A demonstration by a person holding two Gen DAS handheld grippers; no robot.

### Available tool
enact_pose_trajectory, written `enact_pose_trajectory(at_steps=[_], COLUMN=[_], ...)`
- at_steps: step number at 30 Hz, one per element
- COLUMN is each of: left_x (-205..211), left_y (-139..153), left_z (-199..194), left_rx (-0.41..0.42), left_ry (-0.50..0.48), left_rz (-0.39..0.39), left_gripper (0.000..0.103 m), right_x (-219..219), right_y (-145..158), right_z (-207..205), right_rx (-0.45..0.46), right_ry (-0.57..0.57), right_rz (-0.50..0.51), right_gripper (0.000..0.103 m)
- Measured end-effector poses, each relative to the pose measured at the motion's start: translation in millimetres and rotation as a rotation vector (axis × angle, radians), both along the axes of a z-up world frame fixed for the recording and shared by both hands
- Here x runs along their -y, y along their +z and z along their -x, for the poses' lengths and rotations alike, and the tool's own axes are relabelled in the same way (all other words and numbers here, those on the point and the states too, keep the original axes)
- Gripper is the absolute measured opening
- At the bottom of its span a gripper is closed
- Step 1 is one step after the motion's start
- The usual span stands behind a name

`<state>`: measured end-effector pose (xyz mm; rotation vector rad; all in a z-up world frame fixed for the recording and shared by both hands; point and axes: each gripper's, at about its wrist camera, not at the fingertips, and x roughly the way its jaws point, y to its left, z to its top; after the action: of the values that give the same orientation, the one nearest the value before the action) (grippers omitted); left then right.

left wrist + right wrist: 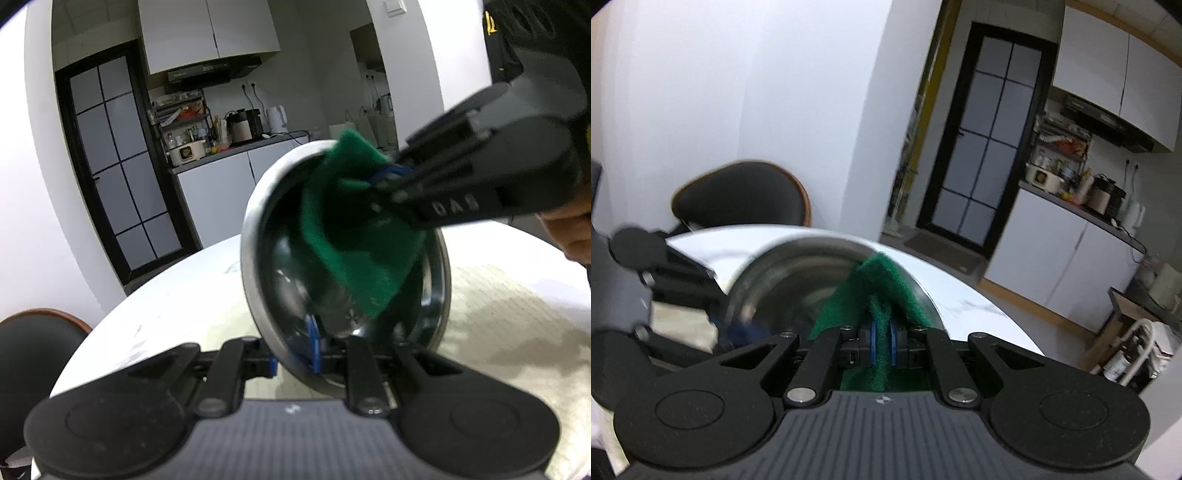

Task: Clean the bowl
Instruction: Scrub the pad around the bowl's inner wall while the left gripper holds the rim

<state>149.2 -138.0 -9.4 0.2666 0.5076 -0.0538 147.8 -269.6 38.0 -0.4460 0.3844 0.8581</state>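
A: Kitchen corner behind. White round table [177,306] in front, a pale mat [509,325] across its right half with a darker patch on it. Far side: black-framed glass door [114,162], white wall cupboards, range hood, a counter [236,149] crowded with a cream pot, a kettle, a dark coffee machine, and a rack of packets above. Black chair with a brown rim [40,343] at the near left.

B: Any writing?

A: Pale letters on the body of the right gripper [384,177], seen from the left wrist. Blurred, and they look upside down; can't read them. Packet labels on the rack are too small. A small emblem on each gripper's grey housing, no words.

B: The bowl?

A: Steel bowl [343,254], tipped up on edge above the table, its mouth turned toward the right gripper. The left gripper [332,354] holds its near lower rim: one blue pad [313,347] shows at the rim, the other finger sits just inside. Jaws closed down on the rim.

B: Right side?

A: Jaws clamped on a green scouring pad [882,291]; the pad is pinched between the two blue pads in the right wrist view, folding up ahead of them. It lies inside the bowl against the upper right of the inner wall, its top corner poking past the far rim. A hand [569,232] shows at the right edge.
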Motion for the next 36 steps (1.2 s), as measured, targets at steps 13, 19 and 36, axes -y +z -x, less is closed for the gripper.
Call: enact_pose_trajectory(at_steps=[13,19,36], left_x=[1.8,-2.4,-15.3], left_y=[-2.4,-0.8,-0.7], left_z=[-5.0,-6.6,-6.2], left_rx=[0.008,0.012,0.011], left_ry=[0.0,-0.005,-0.01], left_rz=[0.014,0.037,0.059], left_gripper=[0.017,0.017,0.017], right_x=[-12.2,-26.5,-43.5], right_y=[-31.5,-37.0,-29.3], right_z=[9.6,21.6,25.2], right_rx=[-0.094,-0.101,-0.016], right_ry=[0.076,0.146,0.13], right_rz=[0.197,0.203,0.107], right_gripper=[0.008,0.008,0.008])
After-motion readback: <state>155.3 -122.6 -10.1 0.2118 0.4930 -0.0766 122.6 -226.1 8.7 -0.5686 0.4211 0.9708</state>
